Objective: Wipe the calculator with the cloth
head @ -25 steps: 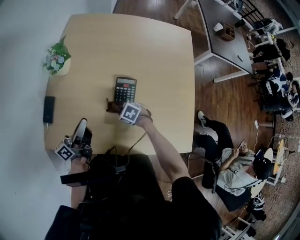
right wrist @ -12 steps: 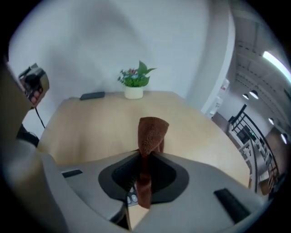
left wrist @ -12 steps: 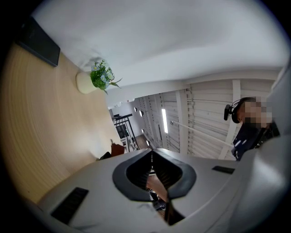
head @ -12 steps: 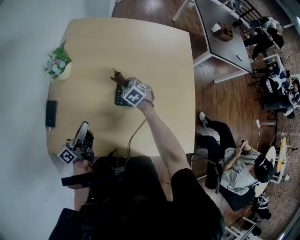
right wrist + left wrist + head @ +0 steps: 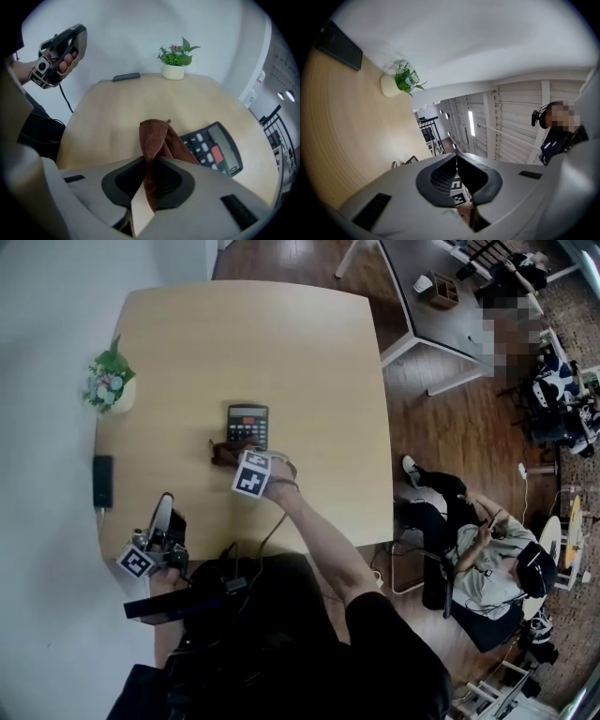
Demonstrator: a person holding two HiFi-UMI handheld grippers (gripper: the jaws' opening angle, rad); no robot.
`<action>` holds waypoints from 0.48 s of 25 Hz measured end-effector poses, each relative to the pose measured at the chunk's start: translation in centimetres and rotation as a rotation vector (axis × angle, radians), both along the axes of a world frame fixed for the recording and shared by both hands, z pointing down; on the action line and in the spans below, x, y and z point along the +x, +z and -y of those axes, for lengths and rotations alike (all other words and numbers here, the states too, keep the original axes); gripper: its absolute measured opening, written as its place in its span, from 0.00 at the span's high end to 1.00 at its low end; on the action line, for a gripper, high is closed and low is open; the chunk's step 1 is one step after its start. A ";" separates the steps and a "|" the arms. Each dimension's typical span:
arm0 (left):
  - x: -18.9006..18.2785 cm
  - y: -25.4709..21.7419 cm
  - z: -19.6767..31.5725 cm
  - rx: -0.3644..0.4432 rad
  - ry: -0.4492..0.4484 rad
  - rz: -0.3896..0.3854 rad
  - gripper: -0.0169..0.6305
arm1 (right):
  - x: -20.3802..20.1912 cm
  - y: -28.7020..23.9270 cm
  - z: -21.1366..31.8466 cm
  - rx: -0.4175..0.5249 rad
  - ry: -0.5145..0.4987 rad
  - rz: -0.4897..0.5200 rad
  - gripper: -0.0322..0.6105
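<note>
On the pale wooden table [image 5: 309,381], near its middle, lies the dark calculator [image 5: 247,424], flat, with its display end turned away from the person and its keys facing up. A brown cloth [image 5: 154,138] is bunched at the calculator's near edge, touching it and draping over the corner nearest the person's left side; most of the keys and the display are uncovered.

The right tongs [image 5: 151,161] point steeply down at that spot and are clamped on the cloth: in the right gripper view a fold of it stands pinched between the two dark pads, and the rest spills forward onto the table and the calculator's corner. The marker cube on these tongs sits just on the near side of the cloth in the head view.

The left tongs [image 5: 456,153] are closed with nothing between them, their tips meeting. The person holds them above the table's near left corner, well apart from the calculator.

Along the table's left edge a small potted plant [image 5: 110,385] stands, and a dark phone [image 5: 102,481] lies flat, nearer the person. A person [image 5: 478,568] sits on the floor side beyond the table's right edge.
</note>
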State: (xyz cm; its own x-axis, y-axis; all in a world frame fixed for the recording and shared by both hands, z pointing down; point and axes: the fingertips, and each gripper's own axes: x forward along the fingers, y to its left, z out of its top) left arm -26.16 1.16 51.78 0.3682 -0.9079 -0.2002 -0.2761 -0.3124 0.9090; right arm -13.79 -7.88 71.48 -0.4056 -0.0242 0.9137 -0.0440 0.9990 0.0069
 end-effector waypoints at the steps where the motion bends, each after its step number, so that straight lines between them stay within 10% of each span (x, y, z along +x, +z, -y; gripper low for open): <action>1: 0.3 -0.1 0.1 -0.001 0.007 -0.001 0.99 | 0.6 0.1 -1.1 -0.035 -0.007 -0.003 0.90; 7: 1.6 -0.9 0.7 0.003 0.043 0.003 0.99 | 5.6 -4.0 2.3 -0.230 0.263 0.194 0.90; 12: 2.2 -0.8 0.6 -0.005 0.057 0.011 0.99 | 7.3 -9.9 14.3 0.105 0.416 0.327 0.90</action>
State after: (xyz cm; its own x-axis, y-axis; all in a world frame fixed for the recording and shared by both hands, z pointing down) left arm -23.97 0.57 50.95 0.4216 -0.8865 -0.1907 -0.2684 -0.3229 0.9076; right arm -6.46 -22.16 61.55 -0.6050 -0.3282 0.7255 -0.4528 0.8913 0.0256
